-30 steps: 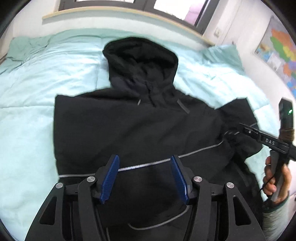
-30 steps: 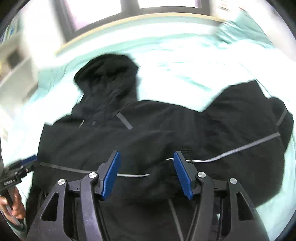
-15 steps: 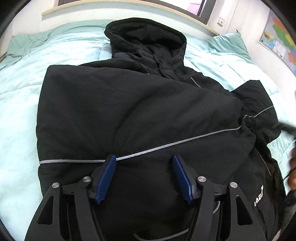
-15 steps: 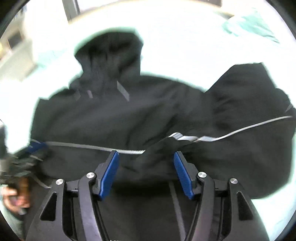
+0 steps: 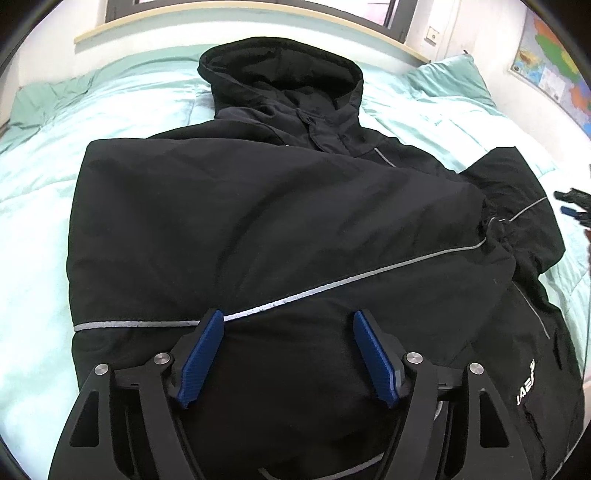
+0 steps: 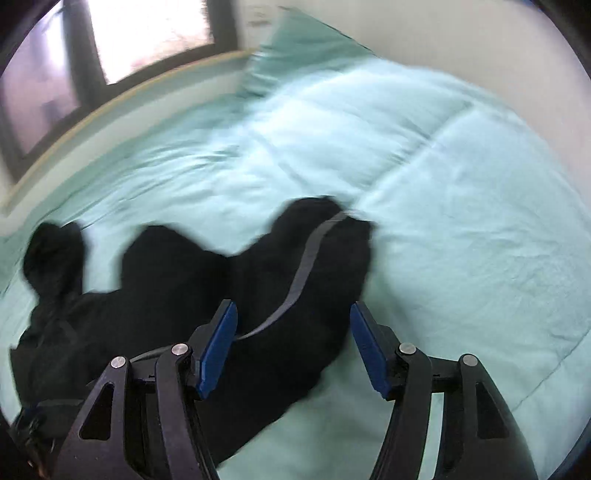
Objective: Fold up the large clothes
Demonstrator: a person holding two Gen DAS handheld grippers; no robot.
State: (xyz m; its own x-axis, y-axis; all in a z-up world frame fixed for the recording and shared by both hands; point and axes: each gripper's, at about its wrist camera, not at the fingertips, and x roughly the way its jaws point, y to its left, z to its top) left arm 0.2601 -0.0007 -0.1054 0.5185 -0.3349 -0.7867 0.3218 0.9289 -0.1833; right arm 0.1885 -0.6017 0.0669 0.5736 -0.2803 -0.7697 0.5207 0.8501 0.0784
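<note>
A large black hooded jacket [image 5: 266, 221] with grey reflective stripes lies on a pale green bed. Its left sleeve is folded across the body, and its hood [image 5: 280, 77] points to the far side. My left gripper [image 5: 288, 350] is open and empty, just above the jacket's lower part. My right gripper [image 6: 291, 347] is open and empty over the right sleeve [image 6: 314, 266], which lies spread out on the bed. The right gripper also shows at the right edge of the left wrist view [image 5: 574, 206].
The green duvet [image 6: 461, 221] stretches around the jacket on all sides. A green pillow [image 5: 447, 81] lies at the far right corner. A headboard ledge [image 5: 236, 14] and windows run along the far side. A map [image 5: 554, 70] hangs on the right wall.
My right gripper has swung to the right, from over the jacket's middle to over the right sleeve. My left gripper has moved a little closer to the jacket.
</note>
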